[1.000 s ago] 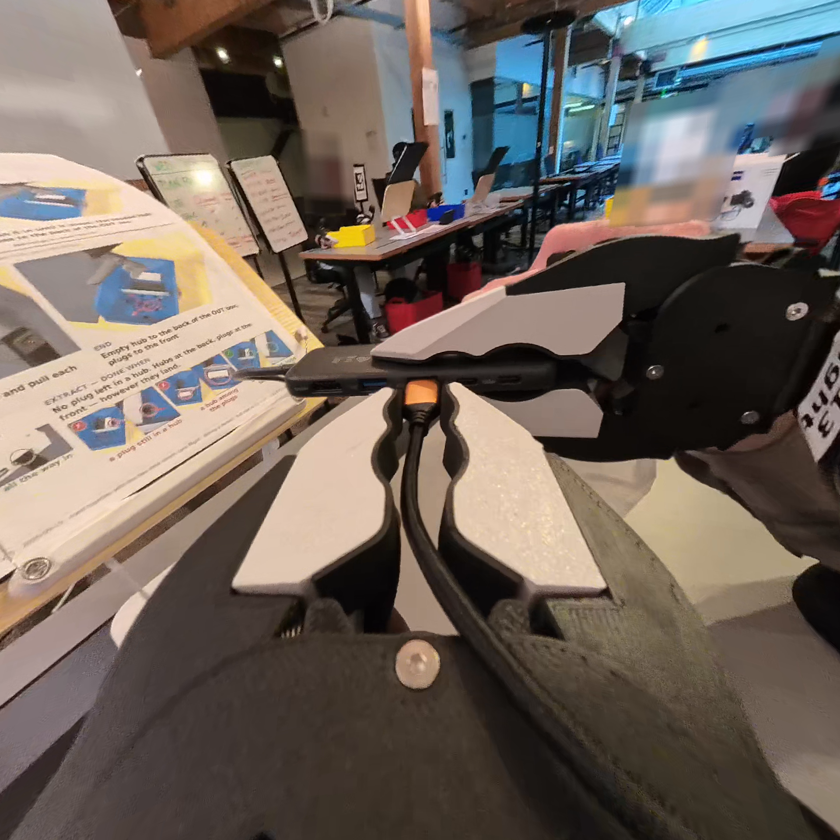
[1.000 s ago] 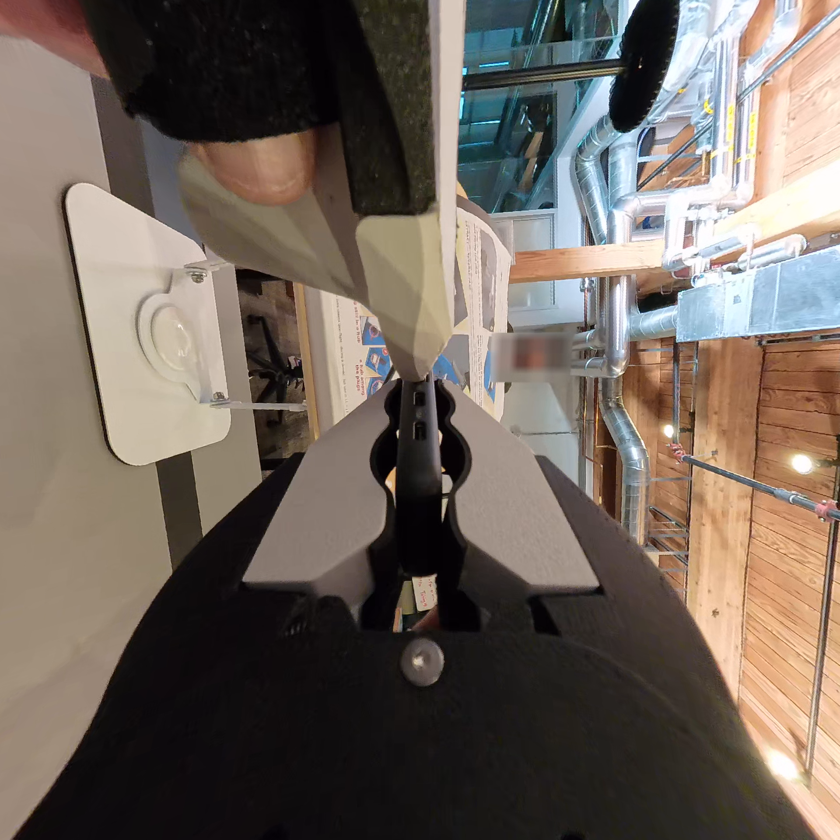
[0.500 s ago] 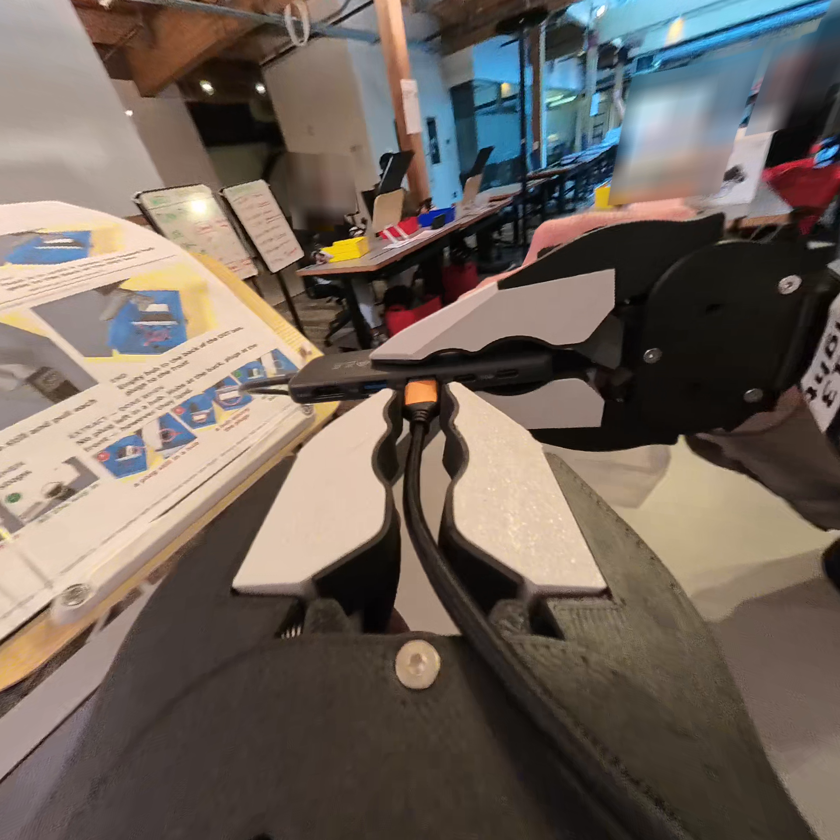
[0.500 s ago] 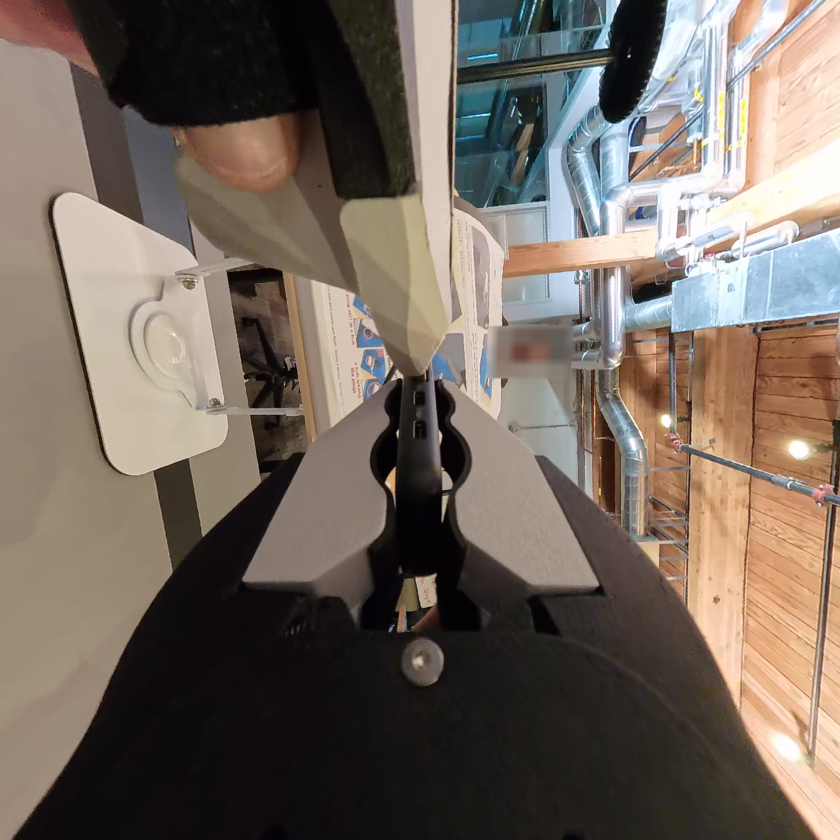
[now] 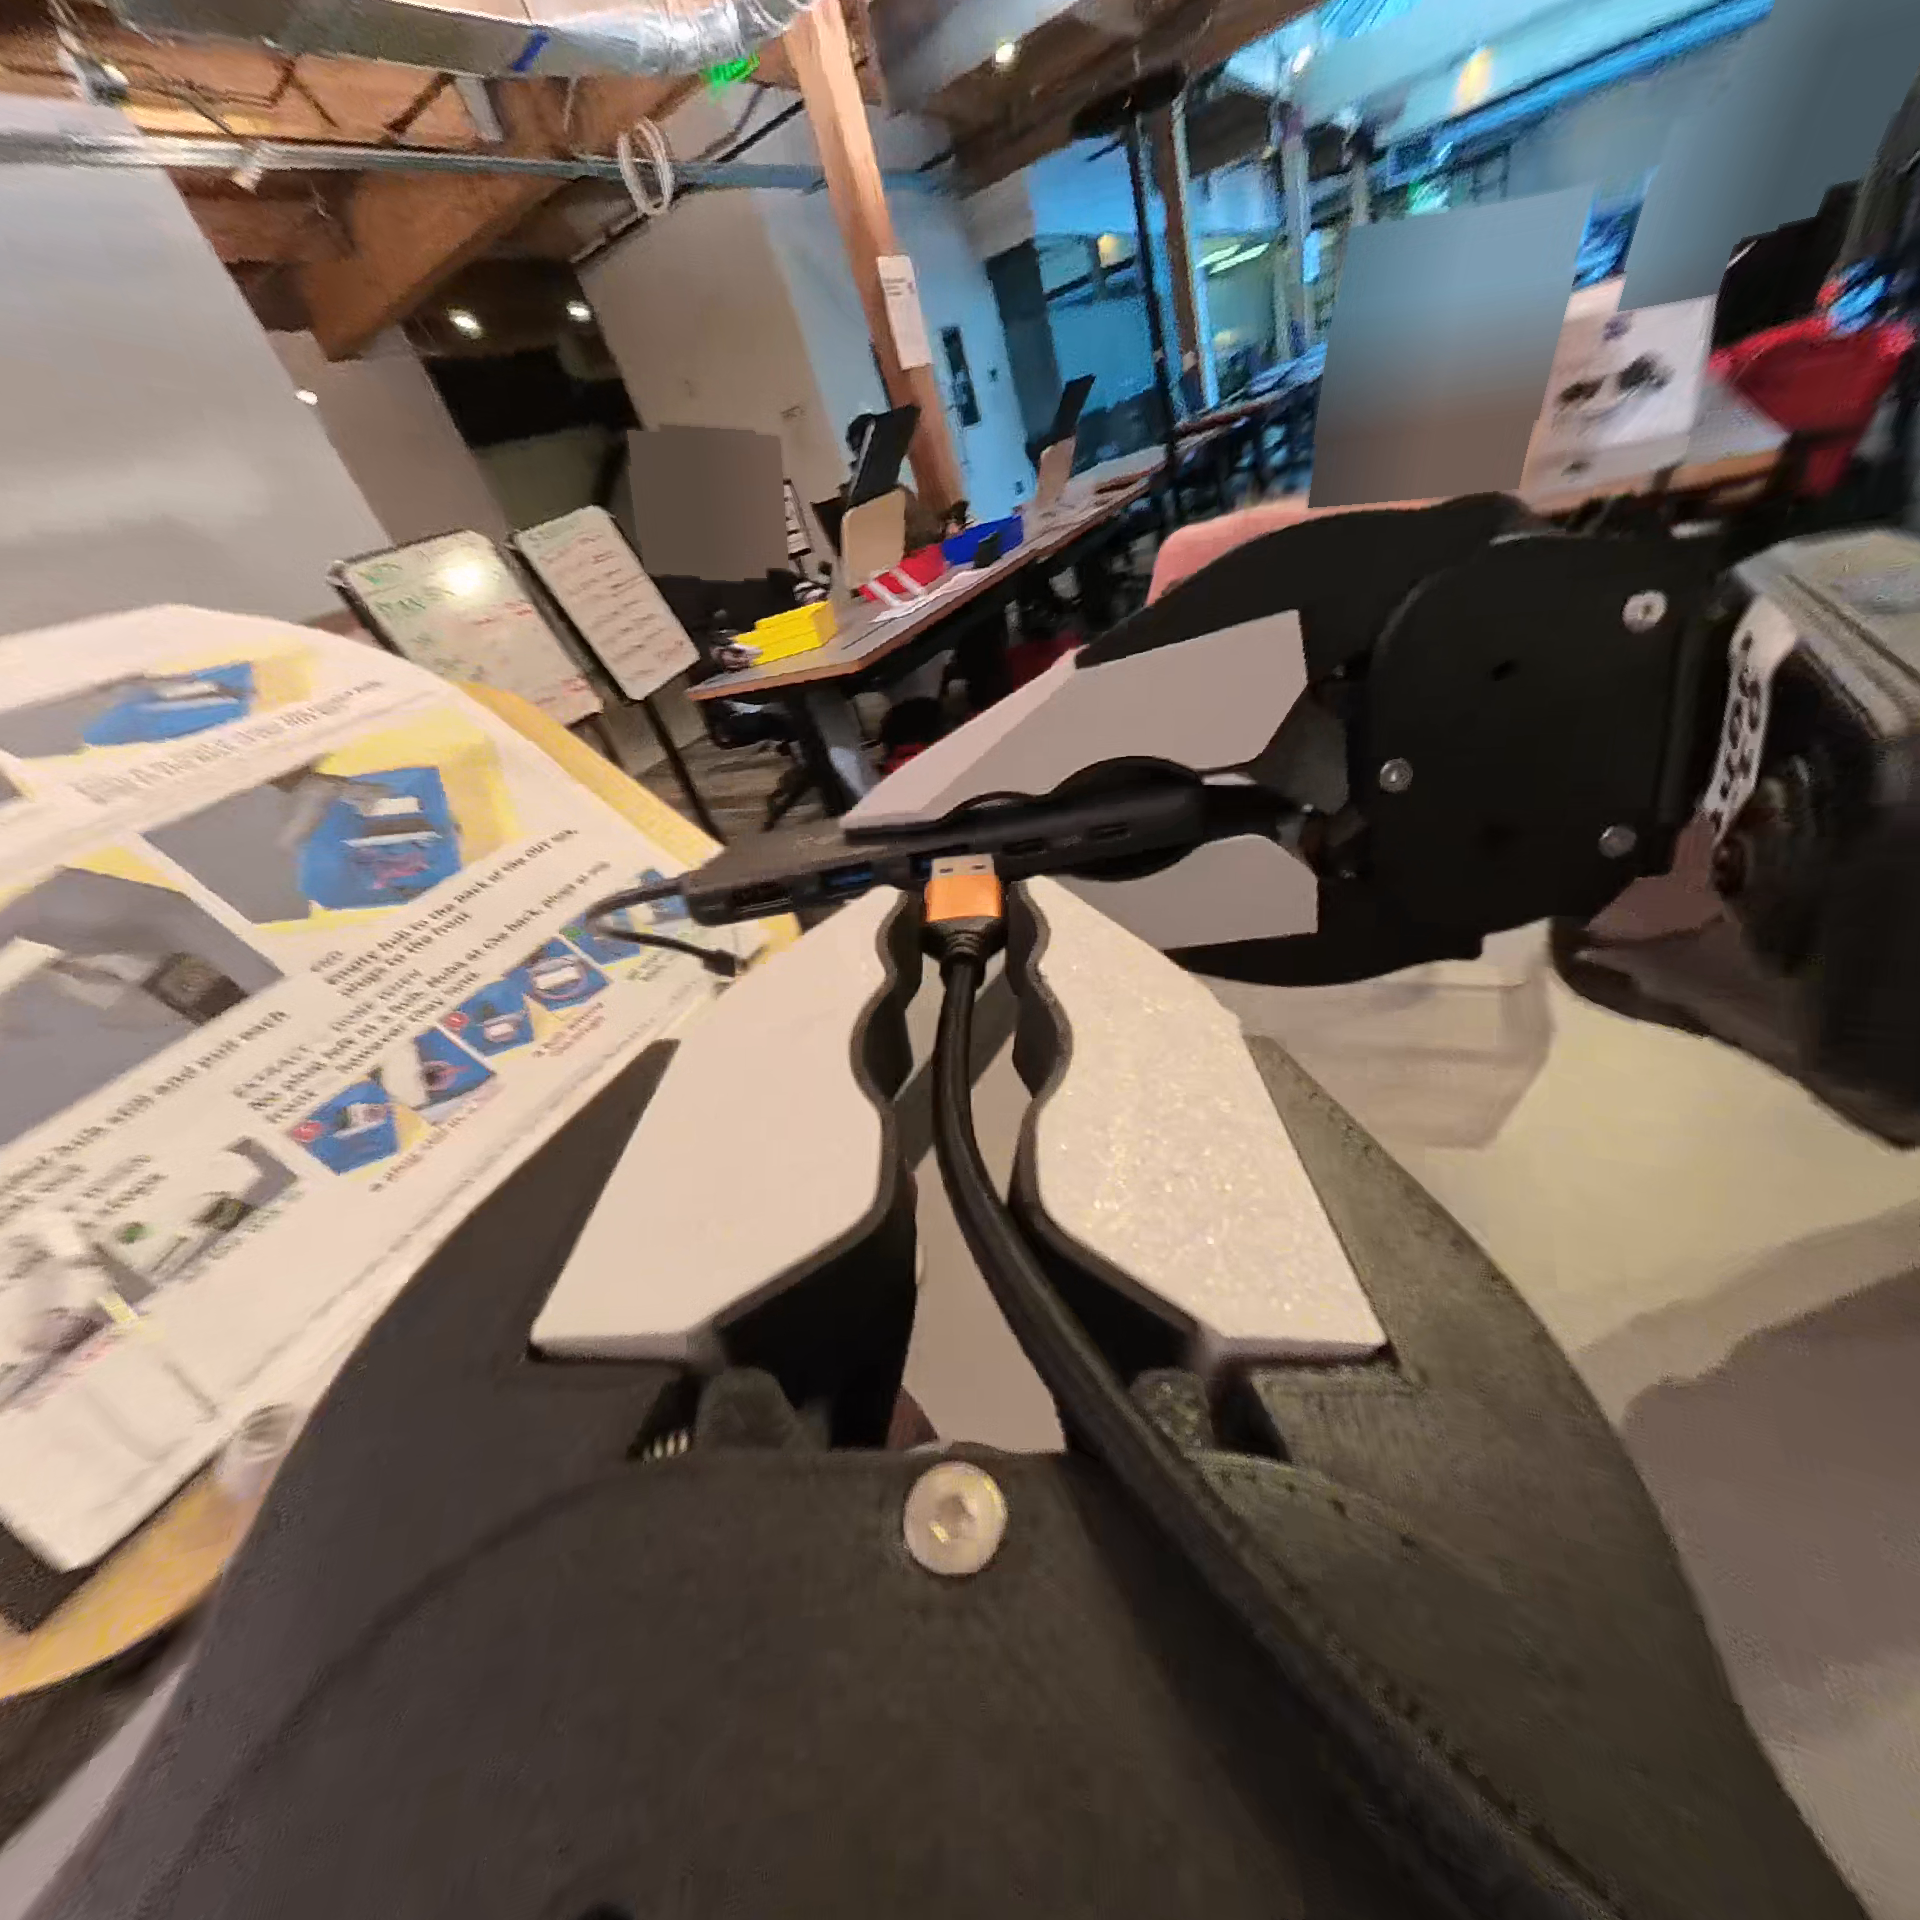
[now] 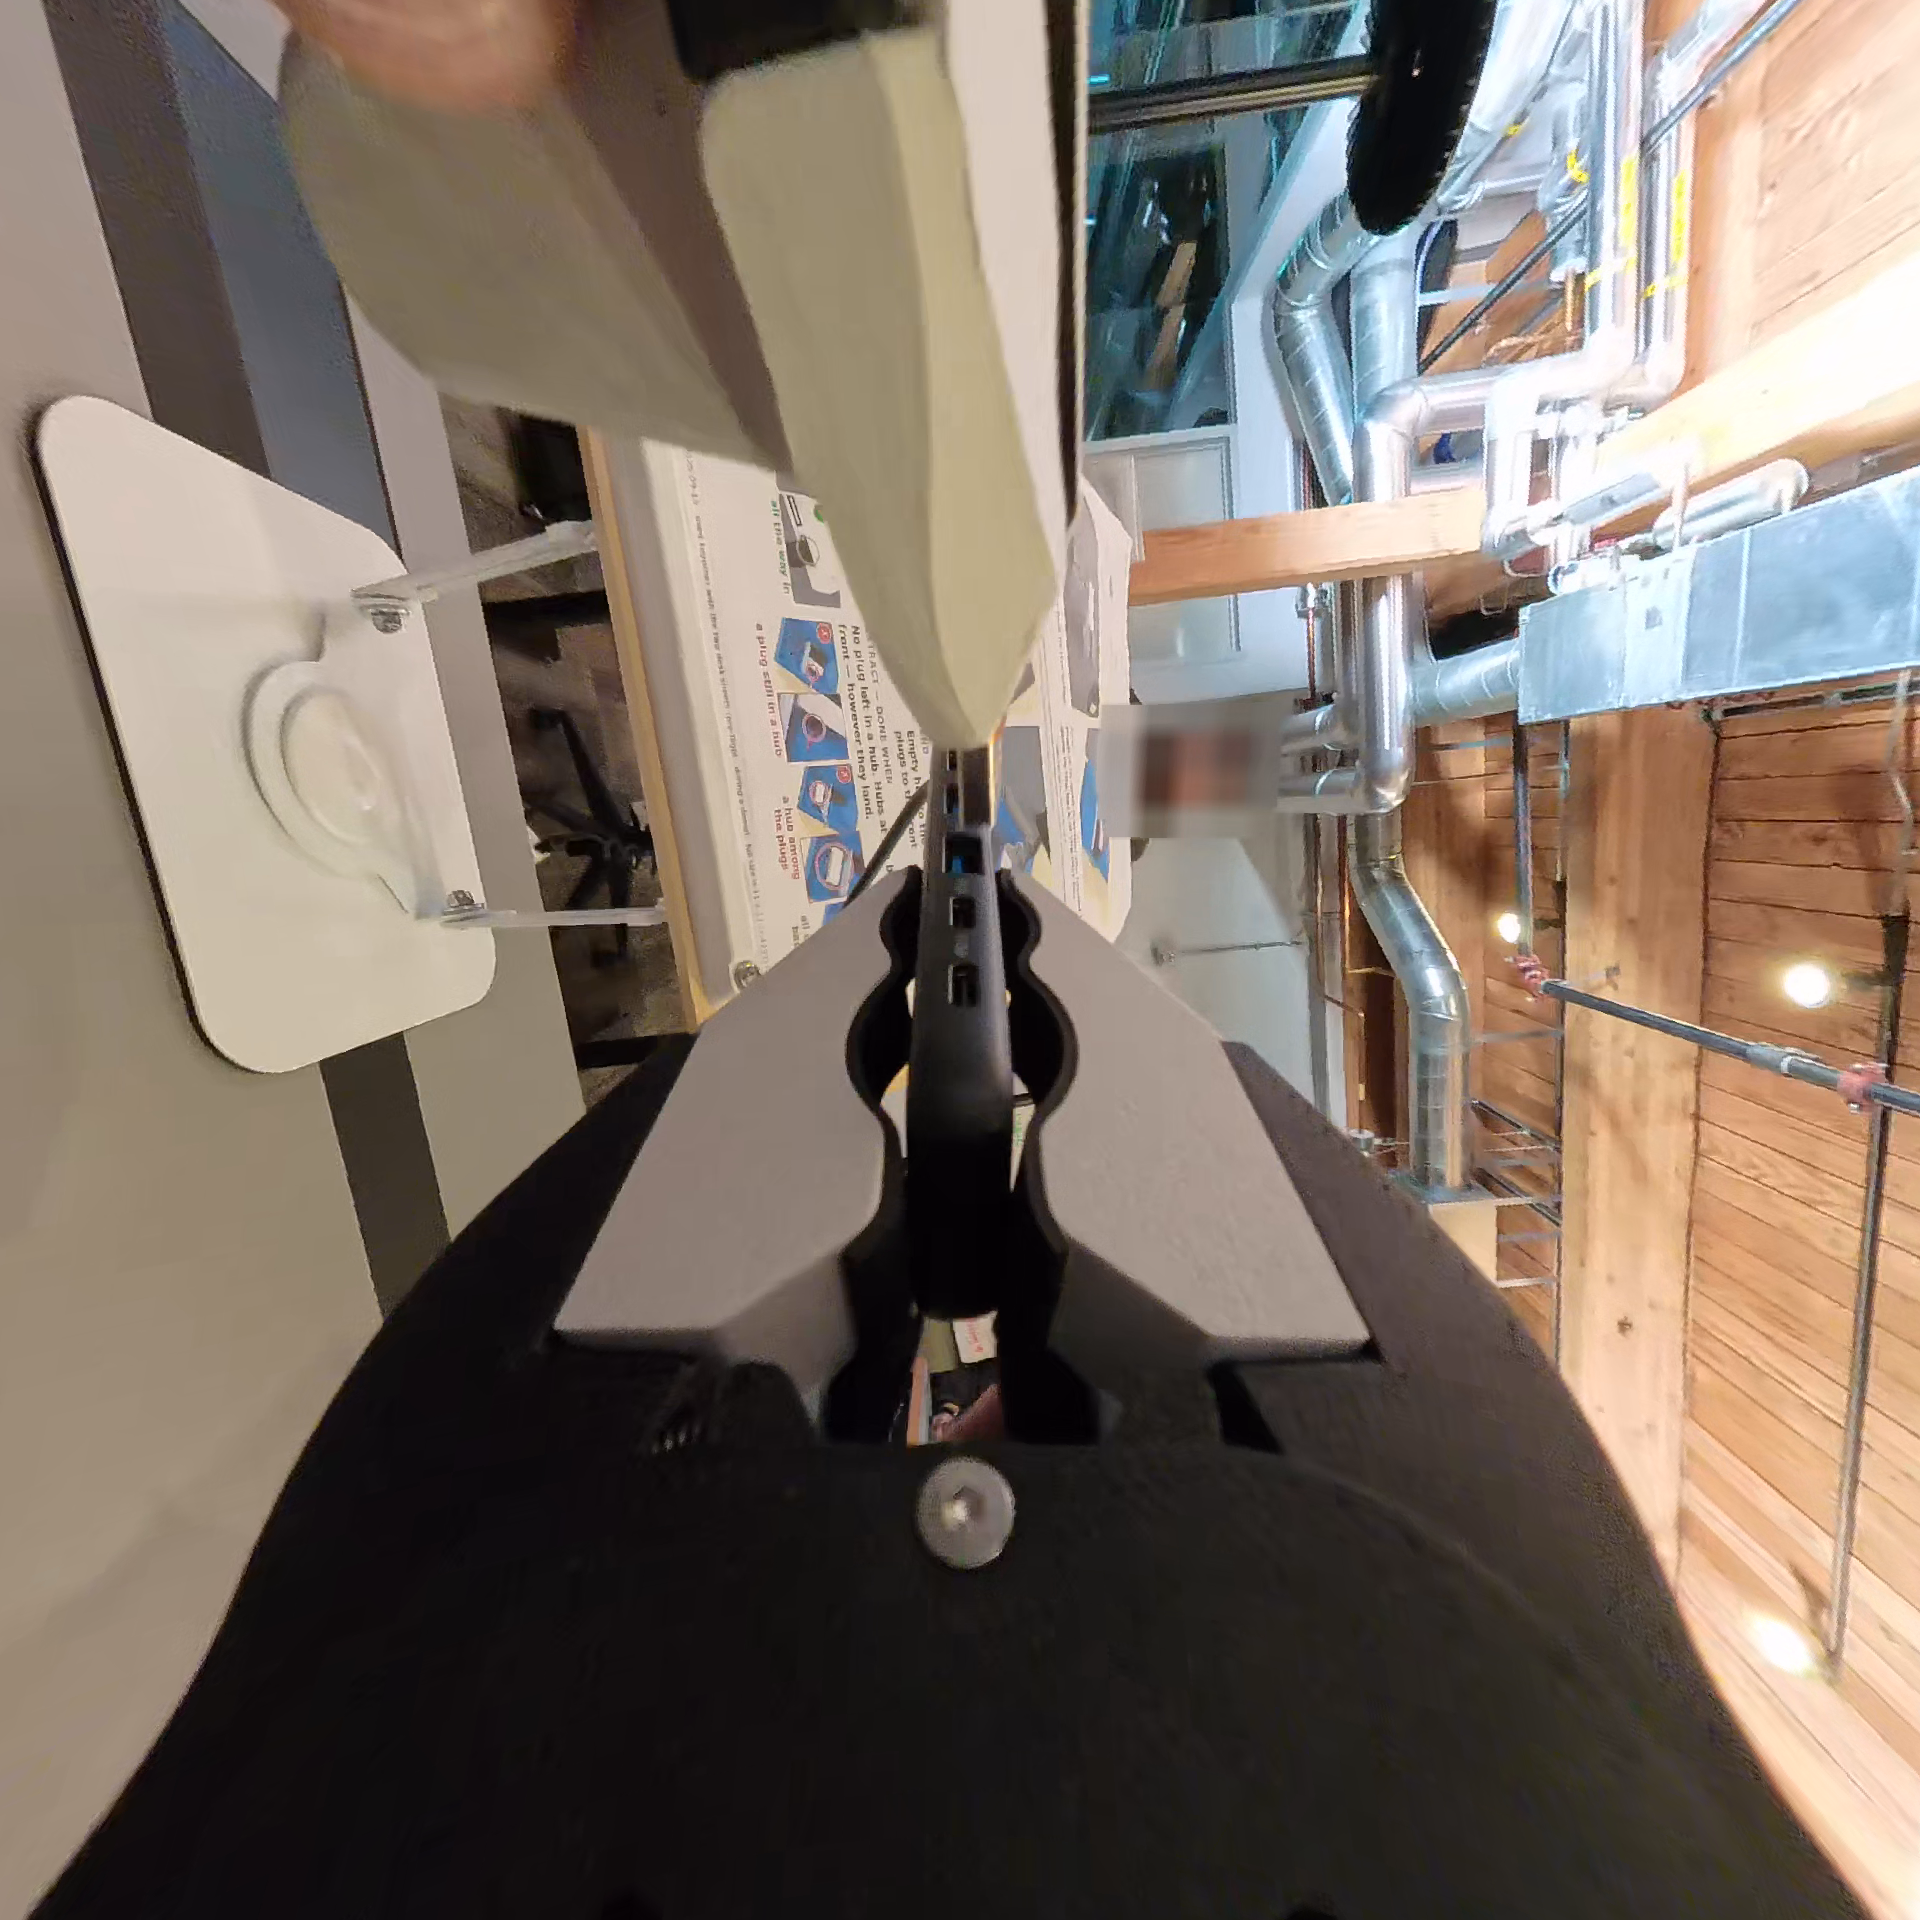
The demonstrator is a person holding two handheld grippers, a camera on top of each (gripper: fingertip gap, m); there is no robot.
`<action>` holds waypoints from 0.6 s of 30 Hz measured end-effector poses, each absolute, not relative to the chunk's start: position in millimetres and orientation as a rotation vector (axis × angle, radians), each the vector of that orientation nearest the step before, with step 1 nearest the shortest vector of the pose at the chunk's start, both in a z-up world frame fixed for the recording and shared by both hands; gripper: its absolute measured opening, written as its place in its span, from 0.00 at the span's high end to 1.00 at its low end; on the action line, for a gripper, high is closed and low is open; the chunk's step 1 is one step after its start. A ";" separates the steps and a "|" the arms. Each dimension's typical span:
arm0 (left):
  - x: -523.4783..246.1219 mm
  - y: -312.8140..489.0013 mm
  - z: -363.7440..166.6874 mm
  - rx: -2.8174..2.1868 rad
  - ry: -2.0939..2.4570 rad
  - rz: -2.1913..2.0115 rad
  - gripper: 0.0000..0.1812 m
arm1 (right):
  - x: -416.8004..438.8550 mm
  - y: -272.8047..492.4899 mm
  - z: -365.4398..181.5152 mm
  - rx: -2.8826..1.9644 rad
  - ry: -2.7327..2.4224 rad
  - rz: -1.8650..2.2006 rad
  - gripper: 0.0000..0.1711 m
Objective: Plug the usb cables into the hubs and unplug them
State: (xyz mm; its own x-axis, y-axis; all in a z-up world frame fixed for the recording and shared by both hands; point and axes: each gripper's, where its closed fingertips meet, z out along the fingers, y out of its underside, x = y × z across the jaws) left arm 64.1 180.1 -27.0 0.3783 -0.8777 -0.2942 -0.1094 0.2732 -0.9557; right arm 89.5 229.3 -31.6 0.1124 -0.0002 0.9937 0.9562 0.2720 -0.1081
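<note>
In the left wrist view my left gripper (image 5: 958,909) is shut on the orange plug (image 5: 963,902) of a black USB cable (image 5: 961,1091). The plug's metal tip sits in a port of the black hub (image 5: 790,883), with part of the metal showing. My right gripper (image 5: 1039,831) comes in from the right, shut on the hub, and holds it in the air. In the right wrist view the right gripper (image 6: 956,894) clamps the hub (image 6: 956,1039) edge-on. A left gripper finger (image 6: 914,468) reaches down from above to the hub. The plug is hidden there.
A laminated instruction sheet (image 5: 260,935) on a yellow board stands to the left. The hub's own thin cable (image 5: 644,914) hangs in front of it. A white plate with a clear mount (image 6: 260,727) lies on the grey table. Desks (image 5: 883,634) and whiteboards stand far behind. Across from one pair of fingers to the other is roughly 6 cm.
The orange plug has slid partly out of the hub, so its metal shell now shows. The left gripper has drawn back from the hub, and more of the hub's ports show.
</note>
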 end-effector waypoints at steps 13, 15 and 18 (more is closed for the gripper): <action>53.4 201.6 -34.7 -1.229 1.058 -0.600 0.91 | 93.5 223.6 -20.8 -1.041 -1.214 -0.885 0.94; 51.0 208.0 -39.8 -1.253 1.067 -0.562 0.91 | 94.0 222.9 -19.5 -1.041 -1.213 -0.884 0.94; 46.9 214.3 -42.3 -1.263 1.067 -0.537 0.91 | 96.4 220.3 -12.9 -1.042 -1.196 -0.872 0.94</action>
